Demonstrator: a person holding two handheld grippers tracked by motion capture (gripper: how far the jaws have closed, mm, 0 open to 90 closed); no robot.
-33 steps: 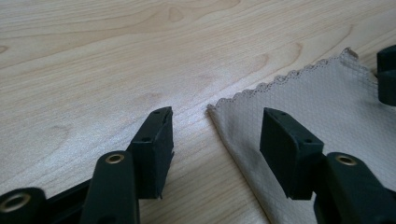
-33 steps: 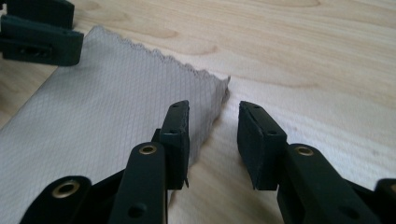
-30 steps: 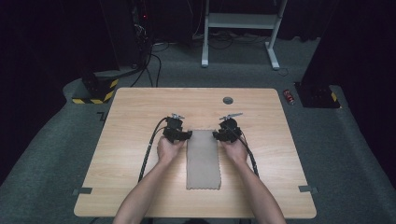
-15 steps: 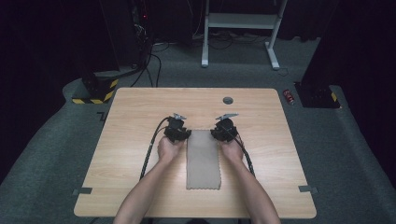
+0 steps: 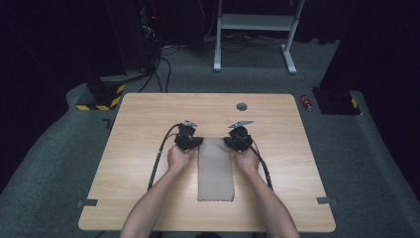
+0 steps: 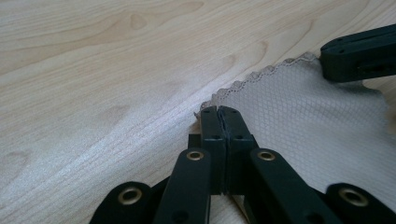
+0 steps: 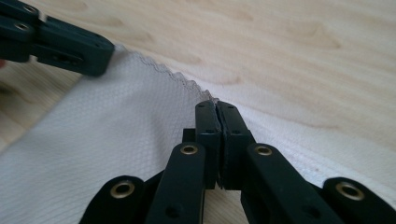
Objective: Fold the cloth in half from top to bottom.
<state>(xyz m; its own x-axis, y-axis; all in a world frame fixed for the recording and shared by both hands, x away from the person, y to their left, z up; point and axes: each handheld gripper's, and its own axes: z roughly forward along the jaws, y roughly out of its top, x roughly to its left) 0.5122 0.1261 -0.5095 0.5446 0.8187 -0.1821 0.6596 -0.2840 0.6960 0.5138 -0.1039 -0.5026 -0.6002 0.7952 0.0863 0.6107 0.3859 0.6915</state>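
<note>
- Left gripper [image 5: 192, 142]: jaws have just been closing and now meet tip to tip, pinching cloth [image 5: 215, 168] at one far corner.
- Right gripper [image 5: 234, 141]: same state at the other far corner.
- Both forearms enter from below, converging forward.

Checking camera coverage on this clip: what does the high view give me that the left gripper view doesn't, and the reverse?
High view alone: the whole table, both forearms, the cloth's near scalloped end, grey floor and a desk frame behind. Left gripper view alone: the left gripper with jaws shut on the cloth's far corner, plus the cloth's diamond weave. Both: the grey cloth, wood tabletop and right gripper.
</note>
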